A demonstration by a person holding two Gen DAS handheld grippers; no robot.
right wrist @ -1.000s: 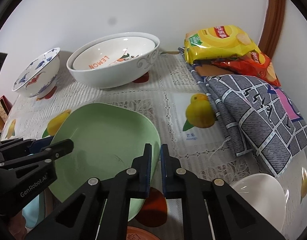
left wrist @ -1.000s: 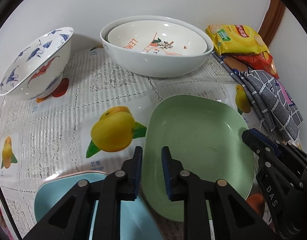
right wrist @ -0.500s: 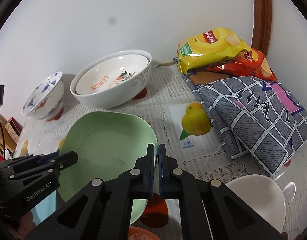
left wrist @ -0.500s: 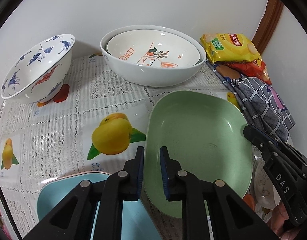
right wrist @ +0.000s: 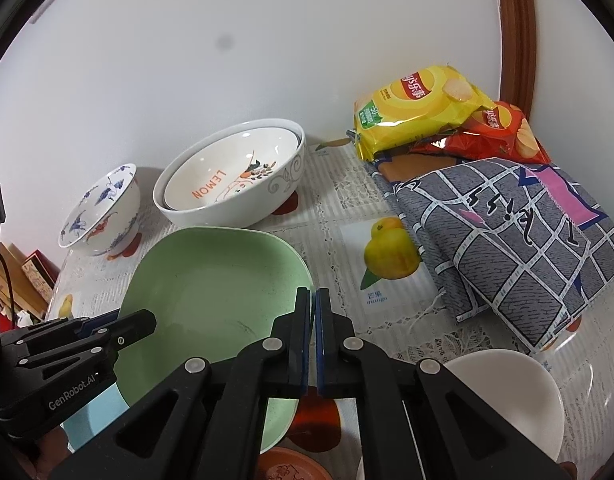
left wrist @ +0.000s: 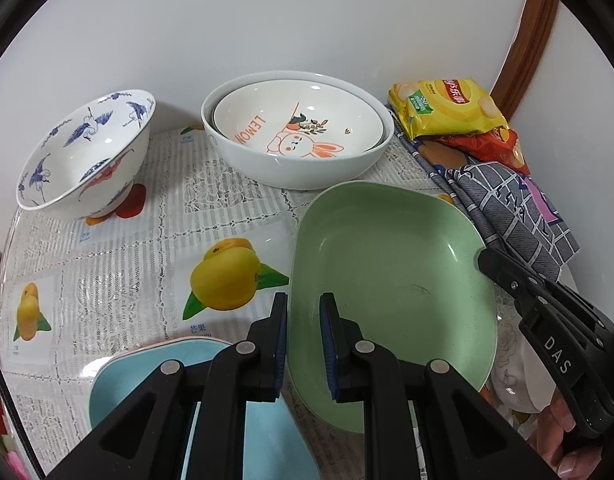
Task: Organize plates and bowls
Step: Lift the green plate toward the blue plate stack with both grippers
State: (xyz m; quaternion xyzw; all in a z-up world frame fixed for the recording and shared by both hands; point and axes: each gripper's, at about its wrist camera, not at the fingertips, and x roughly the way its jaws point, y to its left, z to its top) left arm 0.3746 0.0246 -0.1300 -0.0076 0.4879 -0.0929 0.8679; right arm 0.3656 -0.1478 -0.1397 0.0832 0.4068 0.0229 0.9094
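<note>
While the green plate (left wrist: 391, 280) hangs tilted above the tablecloth (left wrist: 119, 264), the right gripper (right wrist: 312, 320) pinches its thin rim; the left gripper (left wrist: 303, 320) straddles the opposite rim, jaws slightly apart. It looks light, stiff and slick, best gripped at the rims.

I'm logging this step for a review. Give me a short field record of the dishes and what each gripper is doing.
green plate: tilted, right edge pinched by right gripper
left gripper: open, straddling plate's left edge
blue plate: flat, under left gripper
lemon bowl: nested in white bowl
crane bowl: alone, back left
small white bowl: front right
snack bags: back right, on folded cloth
</note>
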